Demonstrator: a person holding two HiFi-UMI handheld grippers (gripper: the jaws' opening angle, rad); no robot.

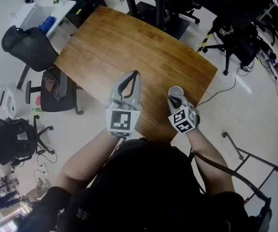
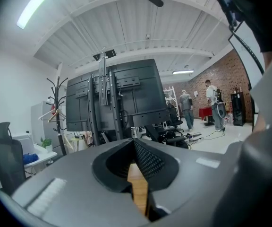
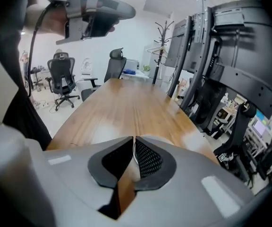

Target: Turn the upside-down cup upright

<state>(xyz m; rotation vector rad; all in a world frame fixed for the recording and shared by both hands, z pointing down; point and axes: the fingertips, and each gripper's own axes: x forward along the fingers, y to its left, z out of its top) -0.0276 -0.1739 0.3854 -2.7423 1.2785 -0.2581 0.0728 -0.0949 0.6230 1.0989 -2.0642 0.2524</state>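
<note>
Cup stands white, mouth-up, rim pinched by right gripper.

cup: small, whitish | round end up | near table's right front edge | wall pinched in right claw

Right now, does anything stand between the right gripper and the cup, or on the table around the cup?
Nothing visible does. The right gripper is closed on the wall of the cup, and the table around it shows only bare wood. The left gripper is off to the side, apart from the cup.
</note>
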